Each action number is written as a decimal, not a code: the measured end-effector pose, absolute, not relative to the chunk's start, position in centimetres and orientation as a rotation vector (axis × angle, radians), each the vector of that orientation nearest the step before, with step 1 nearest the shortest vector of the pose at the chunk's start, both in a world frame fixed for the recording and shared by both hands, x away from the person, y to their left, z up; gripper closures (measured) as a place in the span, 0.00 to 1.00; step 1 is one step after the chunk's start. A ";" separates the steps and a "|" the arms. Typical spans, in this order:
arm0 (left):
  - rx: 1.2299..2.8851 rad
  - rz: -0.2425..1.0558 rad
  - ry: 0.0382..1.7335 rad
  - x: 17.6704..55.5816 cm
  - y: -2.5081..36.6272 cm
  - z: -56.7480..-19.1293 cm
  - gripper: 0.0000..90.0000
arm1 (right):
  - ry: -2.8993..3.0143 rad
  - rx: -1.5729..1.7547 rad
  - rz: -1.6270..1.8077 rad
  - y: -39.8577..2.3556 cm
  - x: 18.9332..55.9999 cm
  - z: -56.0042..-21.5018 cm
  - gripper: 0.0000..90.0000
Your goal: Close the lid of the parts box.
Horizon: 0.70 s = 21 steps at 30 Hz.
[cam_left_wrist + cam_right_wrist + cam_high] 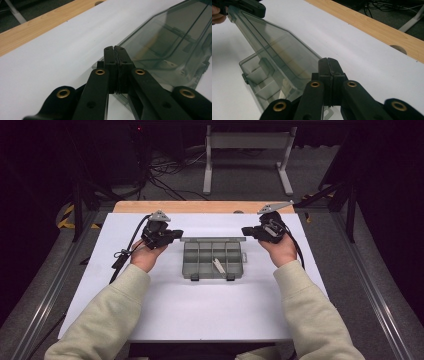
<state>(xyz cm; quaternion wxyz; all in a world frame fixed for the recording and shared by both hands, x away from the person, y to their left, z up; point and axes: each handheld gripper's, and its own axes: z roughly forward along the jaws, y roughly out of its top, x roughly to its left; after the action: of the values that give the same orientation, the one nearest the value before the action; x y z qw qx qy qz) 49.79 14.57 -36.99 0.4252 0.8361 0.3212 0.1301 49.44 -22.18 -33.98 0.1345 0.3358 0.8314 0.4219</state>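
From the high view I see the organizer box [212,260] mid-table [200,310], lid [213,239] raised, my left gripper [176,234] and right gripper [246,231] at its corners. In the left gripper view my jaws are pressed together on the lid's [160,37] corner. In the right gripper view they pinch the lid's [279,55] other corner likewise.

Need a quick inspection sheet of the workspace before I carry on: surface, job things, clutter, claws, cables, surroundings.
Surface: white table top, bare wooden strip along the far edge.
Job's things: clear grey compartment box at centre, lid raised upright; one small pale item in a compartment, too small to identify.
Clutter: nothing seen.
Claws: left claw and right claw sit at the lid's two top corners, jaws pressed together in both gripper views; whether lid edge is pinched cannot be confirmed.
Cables: black cable trails from left claw over the table; another runs down from the right.
Surroundings: grey metal frame and loose floor wiring beyond the table; dark room.
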 end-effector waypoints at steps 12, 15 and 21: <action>2.168 0.294 0.746 47.6 14.2 -36.6 0.98 | 2.483 0.920 1.149 -21.6 46.9 -34.0 1.00; 2.192 0.284 0.743 47.0 14.1 -36.8 0.98 | 2.514 0.901 1.097 -21.1 46.0 -34.2 1.00; 2.224 0.271 0.734 46.0 14.1 -37.0 0.98 | 2.554 0.893 1.033 -20.5 45.1 -34.7 1.00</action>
<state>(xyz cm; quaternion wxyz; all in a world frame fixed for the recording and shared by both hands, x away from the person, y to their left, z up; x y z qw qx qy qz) 45.97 14.09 -37.02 0.3821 0.8717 0.2877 0.1062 45.08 -20.54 -34.67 0.1225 0.3059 0.8752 0.3541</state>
